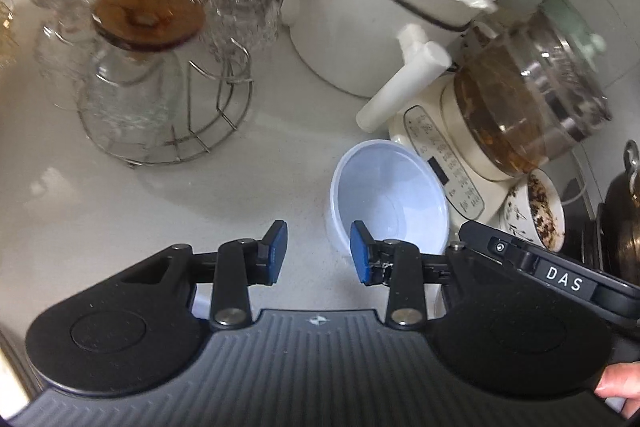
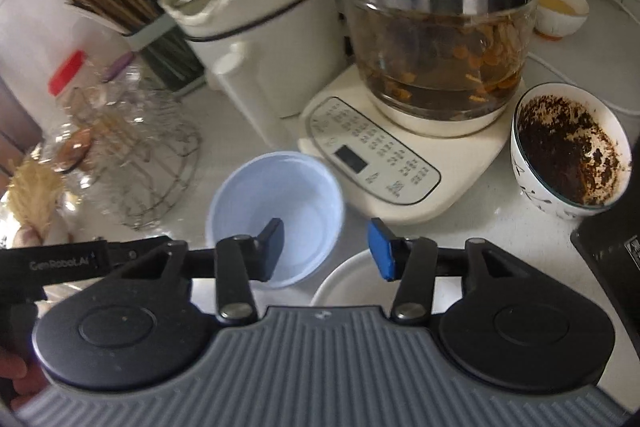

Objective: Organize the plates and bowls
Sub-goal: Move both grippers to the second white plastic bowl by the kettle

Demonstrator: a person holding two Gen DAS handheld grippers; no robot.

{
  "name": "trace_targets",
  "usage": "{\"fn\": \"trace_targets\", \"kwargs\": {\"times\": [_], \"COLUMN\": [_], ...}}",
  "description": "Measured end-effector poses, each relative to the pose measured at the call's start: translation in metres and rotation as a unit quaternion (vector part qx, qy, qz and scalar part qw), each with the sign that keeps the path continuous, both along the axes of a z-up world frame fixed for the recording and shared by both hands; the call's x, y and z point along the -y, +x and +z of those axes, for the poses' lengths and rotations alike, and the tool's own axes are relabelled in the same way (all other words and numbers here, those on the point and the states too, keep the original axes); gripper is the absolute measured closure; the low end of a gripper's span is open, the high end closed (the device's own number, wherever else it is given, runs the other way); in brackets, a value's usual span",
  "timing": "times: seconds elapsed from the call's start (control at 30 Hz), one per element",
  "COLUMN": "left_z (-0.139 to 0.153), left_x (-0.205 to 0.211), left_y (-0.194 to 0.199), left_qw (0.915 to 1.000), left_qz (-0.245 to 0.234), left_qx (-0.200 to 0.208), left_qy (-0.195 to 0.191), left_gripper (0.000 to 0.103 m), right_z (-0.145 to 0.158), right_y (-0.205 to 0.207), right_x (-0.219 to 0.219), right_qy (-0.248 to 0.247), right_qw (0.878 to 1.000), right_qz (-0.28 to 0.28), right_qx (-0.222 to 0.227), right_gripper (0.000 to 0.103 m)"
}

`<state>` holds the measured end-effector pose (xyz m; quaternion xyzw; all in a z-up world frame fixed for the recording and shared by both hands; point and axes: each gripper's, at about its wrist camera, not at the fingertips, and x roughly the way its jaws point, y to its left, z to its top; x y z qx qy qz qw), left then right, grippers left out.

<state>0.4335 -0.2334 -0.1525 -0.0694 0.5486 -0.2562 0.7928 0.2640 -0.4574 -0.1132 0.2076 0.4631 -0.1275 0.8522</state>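
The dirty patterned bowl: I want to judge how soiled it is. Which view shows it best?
The right wrist view: the dirty patterned bowl shows nearly whole, its dark-crusted inside facing the camera. The left wrist view shows it at the edge, partly hidden behind the right gripper's arm.

Plastic bowl [image 2: 276, 219] on the surface [image 1: 100, 211], just in front of kettle base [image 2: 396, 163]. Glass kettle [image 2: 436, 27] on that base. Left of the kettle, touching or nearly so: lidded pot [image 2: 256, 27]. Further left: wire rack [image 1: 168, 111] holding glasses. Right of the base: ceramic bowl [image 2: 568, 155] with residue inside. Nearer than the plastic bowl, to its right: plate [image 2: 352, 283], partly hidden behind right gripper [image 2: 326, 247]. Behind the pot: chopstick holder [image 2: 160, 39].
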Motion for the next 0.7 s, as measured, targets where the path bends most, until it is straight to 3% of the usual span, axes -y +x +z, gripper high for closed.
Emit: {"fn": "trace_targets", "kwargs": {"times": [0.17,0.4,0.57,0.63,0.7], "left_z": [-0.015,-0.030,-0.034,-0.036,-0.038], "left_x": [0.017,0.034,0.038,0.038,0.038], "left_y": [0.014,0.026,0.033,0.035,0.035], "left_qw": [0.9998,0.9993,0.9991,0.9991,0.9987], "left_qz": [-0.004,-0.013,-0.016,-0.017,-0.019], "left_qx": [-0.018,-0.036,-0.040,-0.040,-0.047], "left_qy": [-0.001,-0.003,-0.003,-0.001,-0.004], "left_gripper": [0.063,0.063,0.064,0.067,0.078], "right_z": [-0.014,-0.032,-0.036,-0.039,-0.041], "right_y": [0.011,0.021,0.025,0.026,0.026], "right_x": [0.016,0.022,0.019,0.018,0.018], "right_qy": [0.015,0.038,0.044,0.049,0.055], "right_qw": [1.000,0.999,0.998,0.998,0.998], "right_qz": [-0.005,-0.009,0.001,0.003,0.003], "right_qx": [-0.010,-0.028,-0.035,-0.040,-0.043], "right_gripper": [0.061,0.075,0.076,0.082,0.085]}}
